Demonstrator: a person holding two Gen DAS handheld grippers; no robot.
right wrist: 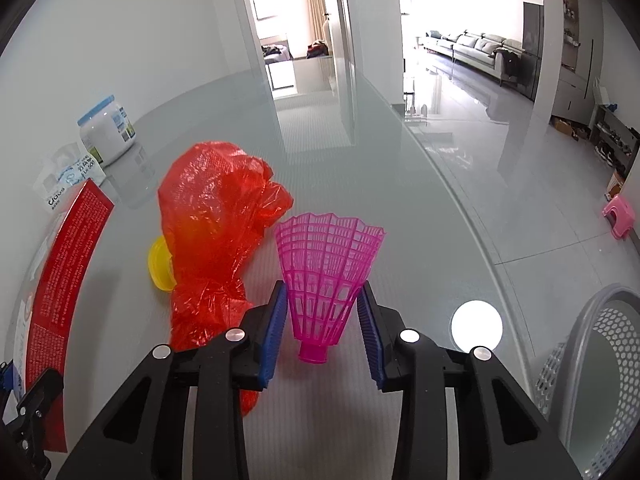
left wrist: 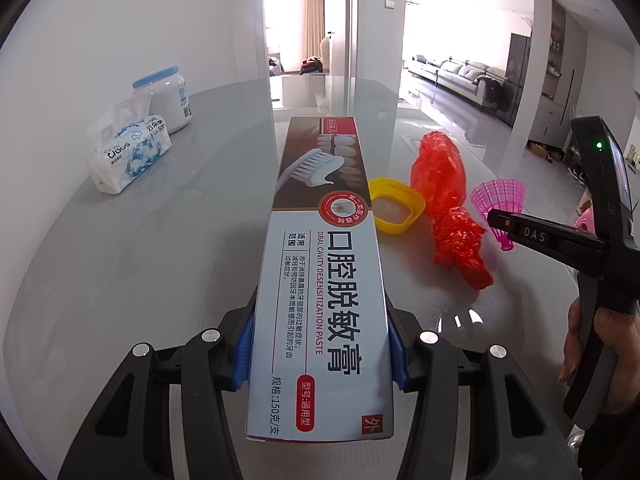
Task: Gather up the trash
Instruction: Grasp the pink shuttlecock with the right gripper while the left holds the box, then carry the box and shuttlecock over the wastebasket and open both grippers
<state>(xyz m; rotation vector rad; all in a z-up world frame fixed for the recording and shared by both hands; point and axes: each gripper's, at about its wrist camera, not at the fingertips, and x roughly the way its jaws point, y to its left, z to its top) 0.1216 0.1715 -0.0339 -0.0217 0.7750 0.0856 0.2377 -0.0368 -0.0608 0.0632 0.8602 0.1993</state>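
My left gripper is shut on a long white and brown toothpaste box, held lengthwise above the grey table; the box's red side shows in the right wrist view. My right gripper is open, its blue pads either side of a pink plastic shuttlecock lying on the table, with a small gap on each side. The shuttlecock and right gripper also show in the left wrist view. A crumpled red plastic bag and a yellow cap lie just left of the shuttlecock.
A tissue pack and a white jar with a blue lid stand at the far left by the wall. A grey perforated bin sits off the table's right edge. A pink stool is on the floor.
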